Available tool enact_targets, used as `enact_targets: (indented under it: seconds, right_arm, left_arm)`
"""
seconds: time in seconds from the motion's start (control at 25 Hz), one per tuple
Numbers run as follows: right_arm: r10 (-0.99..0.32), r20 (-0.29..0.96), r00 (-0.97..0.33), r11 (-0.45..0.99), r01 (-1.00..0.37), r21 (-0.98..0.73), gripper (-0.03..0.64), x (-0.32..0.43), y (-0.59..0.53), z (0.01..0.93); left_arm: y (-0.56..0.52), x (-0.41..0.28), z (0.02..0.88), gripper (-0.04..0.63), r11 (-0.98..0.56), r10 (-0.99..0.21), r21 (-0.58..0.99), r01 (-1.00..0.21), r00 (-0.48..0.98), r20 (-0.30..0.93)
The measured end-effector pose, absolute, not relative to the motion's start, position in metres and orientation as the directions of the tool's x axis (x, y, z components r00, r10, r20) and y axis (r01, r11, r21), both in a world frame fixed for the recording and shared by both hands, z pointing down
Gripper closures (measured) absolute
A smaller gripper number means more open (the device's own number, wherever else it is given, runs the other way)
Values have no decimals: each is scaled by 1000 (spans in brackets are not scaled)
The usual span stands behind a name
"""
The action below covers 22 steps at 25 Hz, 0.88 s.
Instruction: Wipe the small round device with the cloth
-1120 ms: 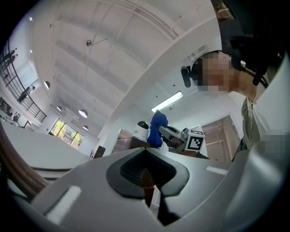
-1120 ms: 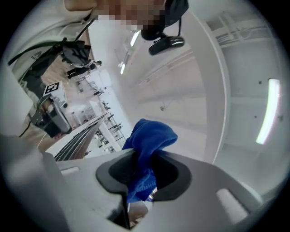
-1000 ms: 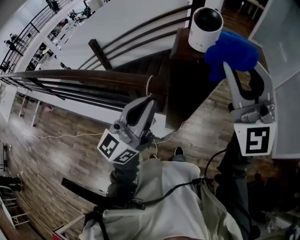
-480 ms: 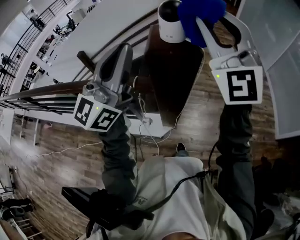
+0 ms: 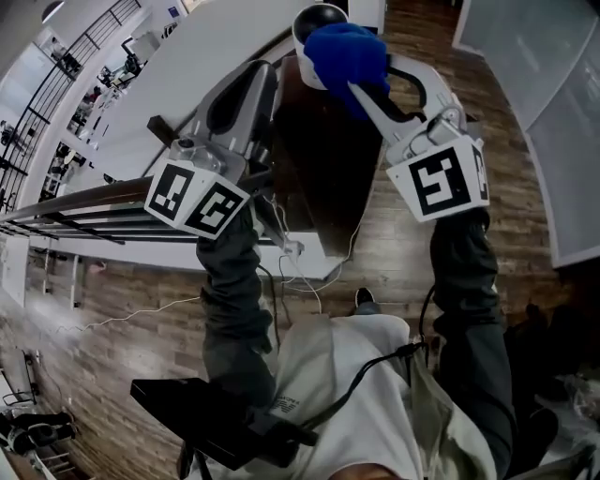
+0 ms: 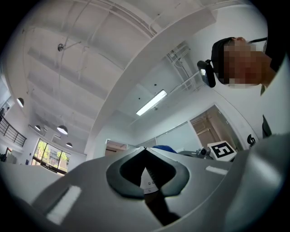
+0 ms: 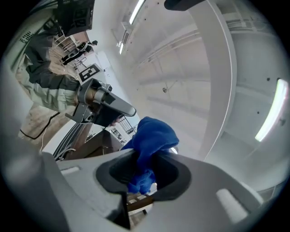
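Atop a dark wooden post (image 5: 328, 159), the upright black-domed white round device (image 5: 314, 17) touches blue cloth (image 5: 345, 52) clamped by the right gripper (image 5: 354, 82); left gripper (image 5: 265, 75) jaws meet.

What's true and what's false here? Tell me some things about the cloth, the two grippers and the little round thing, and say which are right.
1. The cloth is blue. True.
2. The left gripper holds the cloth. False: the right gripper is shut on it, and the left gripper is shut with nothing in it.
3. The cloth covers part of the small round device. True.
4. The device stands on the floor. False: it stands on top of a dark wooden post, high above the floor.
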State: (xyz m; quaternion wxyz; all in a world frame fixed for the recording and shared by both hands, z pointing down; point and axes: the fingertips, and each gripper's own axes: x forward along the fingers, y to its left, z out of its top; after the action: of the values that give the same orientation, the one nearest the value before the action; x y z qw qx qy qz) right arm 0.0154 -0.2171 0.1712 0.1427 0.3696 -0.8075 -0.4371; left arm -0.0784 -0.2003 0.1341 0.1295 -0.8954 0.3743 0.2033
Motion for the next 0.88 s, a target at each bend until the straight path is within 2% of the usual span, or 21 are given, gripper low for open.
enact_targets:
  seconds: [0.16,0.24,0.44,0.68,0.88]
  right_arm:
    - [-746,-230,-625,272,-601,752,518,34,-228,133]
    - [-769,-253,-587,247,-638,729,518,40,-239,117]
    - [-760,-243,-603,271,-633,725,518,32,-245,119]
    - [-773,-107,-625,367,-578,729,518,37,-241,163]
    - [-777,-237,-583,195,-581,790,518,34,-233,123]
  left_arm:
    - [-207,-72,139,592,-697,-615,-73,-713,648,-449]
    - [-209,-70,138,592,-699,-615,-71,-711,649,-448]
    - [-213,-64,134,593,-697,-616,-70,-714,645,-452]
    - [-216,-65,135,593,-696,-613,-67,-715,640,-463]
    - [-217,-66,136,594,-692,-616,-64,-719,634,-468]
